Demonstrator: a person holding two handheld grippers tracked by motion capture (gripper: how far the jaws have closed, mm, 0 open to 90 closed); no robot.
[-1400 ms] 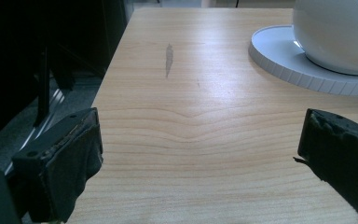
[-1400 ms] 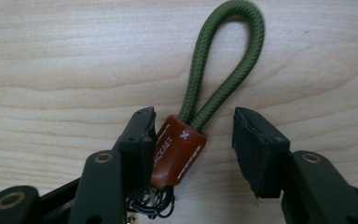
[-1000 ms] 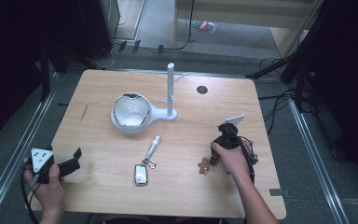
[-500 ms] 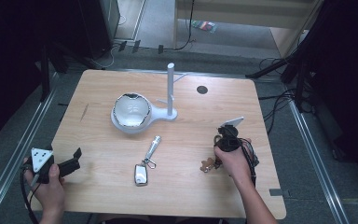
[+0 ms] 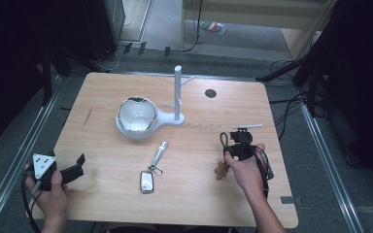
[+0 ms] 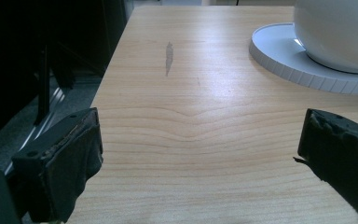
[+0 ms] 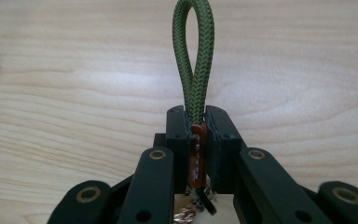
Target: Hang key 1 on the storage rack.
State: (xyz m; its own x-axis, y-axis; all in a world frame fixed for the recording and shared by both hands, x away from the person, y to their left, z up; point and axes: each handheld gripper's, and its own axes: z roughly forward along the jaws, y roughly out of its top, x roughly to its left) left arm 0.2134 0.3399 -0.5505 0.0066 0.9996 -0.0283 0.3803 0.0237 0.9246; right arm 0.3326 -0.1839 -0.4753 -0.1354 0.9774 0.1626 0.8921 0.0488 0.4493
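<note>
My right gripper (image 5: 230, 145) is at the table's right, its jaws just closed onto a keychain. In the right gripper view the gripper (image 7: 196, 116) is shut on the orange tab (image 7: 196, 140) at the foot of a green braided cord loop (image 7: 193, 56) that sticks out past the fingertips. A small brown charm (image 5: 220, 171) hangs below the hand against the tabletop. A silver car key with a metal fob (image 5: 148, 179) lies at the table's centre front. My left gripper (image 5: 79, 166) rests at the front left corner, open, with bare wood between its pads (image 6: 70, 154).
A white bowl (image 5: 137, 115) sits on a white base with an upright post (image 5: 178, 92) at the centre back; its base (image 6: 279, 56) lies ahead and to the right of the left gripper. A dark round hole (image 5: 210, 93) marks the far right of the wooden table (image 5: 102, 204).
The right hand has lifted slightly with the green cord keychain, and the brown charm has shifted a little to the right under it. The left hand and the car key stayed put.
</note>
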